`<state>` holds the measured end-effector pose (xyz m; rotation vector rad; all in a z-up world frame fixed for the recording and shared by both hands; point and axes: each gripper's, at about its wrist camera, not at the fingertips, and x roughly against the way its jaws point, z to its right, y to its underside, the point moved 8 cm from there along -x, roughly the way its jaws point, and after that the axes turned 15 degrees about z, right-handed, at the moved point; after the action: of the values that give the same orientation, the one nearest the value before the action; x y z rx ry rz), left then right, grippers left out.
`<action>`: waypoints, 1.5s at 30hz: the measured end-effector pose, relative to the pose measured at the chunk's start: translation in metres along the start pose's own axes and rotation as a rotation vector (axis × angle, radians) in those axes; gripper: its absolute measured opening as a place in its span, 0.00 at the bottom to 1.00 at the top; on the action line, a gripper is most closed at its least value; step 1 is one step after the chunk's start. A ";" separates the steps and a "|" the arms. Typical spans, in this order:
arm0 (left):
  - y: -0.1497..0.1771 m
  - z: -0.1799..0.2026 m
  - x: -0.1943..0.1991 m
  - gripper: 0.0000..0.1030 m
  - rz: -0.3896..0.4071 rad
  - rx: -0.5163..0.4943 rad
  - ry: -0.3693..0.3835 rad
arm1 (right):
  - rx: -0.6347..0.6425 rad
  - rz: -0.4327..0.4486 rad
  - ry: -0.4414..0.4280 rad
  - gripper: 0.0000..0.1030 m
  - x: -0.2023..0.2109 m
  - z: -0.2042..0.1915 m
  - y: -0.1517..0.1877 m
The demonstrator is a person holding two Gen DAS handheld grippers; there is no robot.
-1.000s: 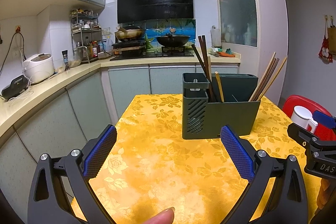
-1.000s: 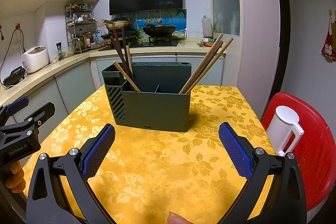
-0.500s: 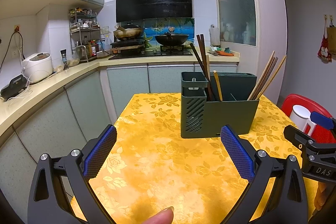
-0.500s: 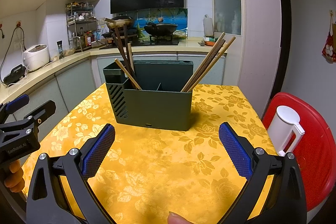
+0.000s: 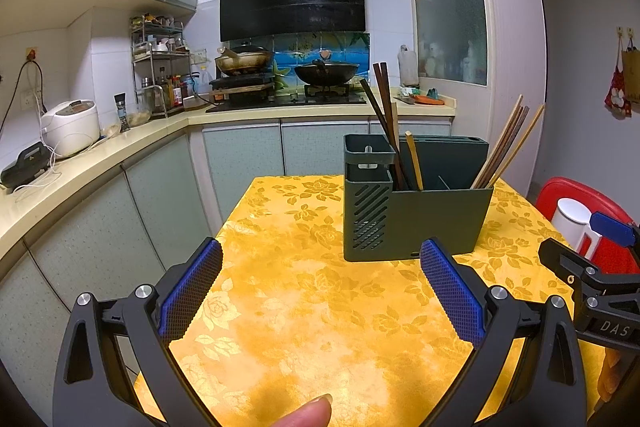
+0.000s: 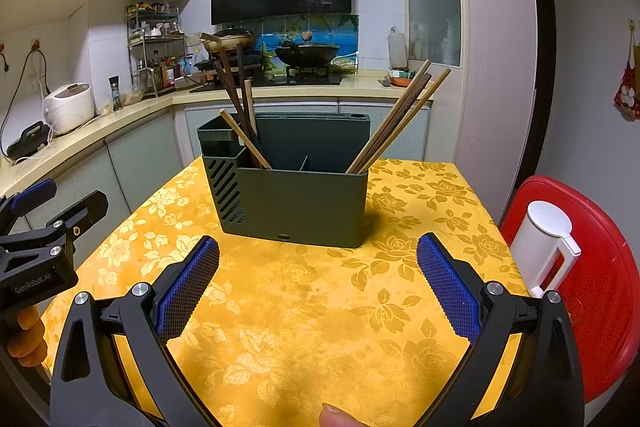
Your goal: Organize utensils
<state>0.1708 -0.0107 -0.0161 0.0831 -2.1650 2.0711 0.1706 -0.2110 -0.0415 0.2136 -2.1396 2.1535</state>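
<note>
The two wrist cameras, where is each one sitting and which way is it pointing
Left wrist view: sits on the left gripper, looking forward over the yellow tablecloth at the green utensil holder; its open blue-padded fingers, a fingertip and the right gripper at the right edge show.
Right wrist view: sits on the right gripper, facing the same holder from further right; its open fingers, a fingertip and the left gripper at the left edge show.
Shared: holder, chopsticks, tablecloth, stove, white jug.

Black hand-held gripper (image 5: 320, 267), blue textured pads (image 5: 192, 291), silver screws.
</note>
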 end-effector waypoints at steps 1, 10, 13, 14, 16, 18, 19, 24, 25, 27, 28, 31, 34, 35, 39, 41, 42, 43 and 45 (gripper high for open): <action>0.000 0.000 0.000 0.93 0.000 0.000 0.000 | 0.000 0.000 0.000 0.93 0.000 0.000 0.000; 0.000 0.000 -0.001 0.93 -0.002 0.001 0.000 | 0.000 -0.001 0.000 0.93 0.000 0.000 0.001; 0.000 0.000 -0.001 0.93 -0.001 0.001 0.000 | 0.000 -0.001 0.001 0.93 0.000 0.000 0.001; 0.000 0.001 0.000 0.93 -0.001 0.001 0.001 | -0.001 -0.002 0.001 0.93 0.000 0.000 0.001; 0.000 0.001 -0.001 0.93 -0.001 0.001 0.001 | 0.000 -0.002 0.000 0.93 -0.001 0.000 0.000; 0.000 0.000 -0.001 0.93 -0.001 0.001 -0.001 | 0.001 -0.003 0.000 0.93 0.000 0.000 0.001; 0.000 0.000 0.000 0.93 0.000 0.002 -0.004 | 0.001 -0.004 0.000 0.93 0.000 0.000 0.001; 0.001 0.000 0.001 0.93 0.017 0.007 -0.007 | 0.005 -0.007 -0.003 0.93 0.000 -0.002 0.005; 0.001 0.000 0.001 0.93 0.026 0.004 -0.011 | 0.006 -0.008 -0.003 0.93 0.000 -0.002 0.007; -0.001 0.000 0.003 0.93 0.036 -0.004 -0.007 | 0.005 -0.009 -0.003 0.93 -0.001 -0.002 0.007; -0.001 0.000 0.003 0.93 0.038 -0.009 -0.008 | 0.005 -0.011 -0.003 0.93 -0.002 -0.002 0.006; -0.002 -0.001 0.004 0.93 0.045 -0.013 -0.016 | 0.006 -0.012 -0.001 0.93 -0.002 -0.002 0.008; -0.003 -0.001 0.005 0.93 0.062 -0.028 -0.022 | 0.005 -0.013 0.000 0.93 -0.002 -0.001 0.008; -0.004 -0.001 0.004 0.93 0.065 -0.030 -0.024 | 0.006 -0.013 -0.001 0.93 -0.003 0.000 0.008; -0.004 -0.005 0.004 0.93 0.060 0.001 -0.025 | 0.006 -0.014 -0.003 0.93 -0.002 -0.001 0.008; -0.005 -0.005 0.003 0.93 0.054 0.003 -0.013 | 0.006 -0.013 -0.002 0.93 -0.003 -0.001 0.007; -0.004 -0.003 0.003 0.93 0.044 0.004 -0.003 | 0.005 -0.014 -0.003 0.93 -0.002 -0.001 0.008; -0.004 -0.003 0.002 0.93 0.036 0.004 0.000 | 0.006 -0.015 -0.003 0.93 -0.003 -0.001 0.007; -0.002 0.000 0.002 0.93 0.018 0.005 0.014 | 0.009 -0.017 -0.005 0.93 -0.003 -0.001 0.009</action>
<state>0.1690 -0.0110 -0.0135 0.0497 -2.1606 2.0799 0.1724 -0.2100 -0.0506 0.2374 -2.1240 2.1559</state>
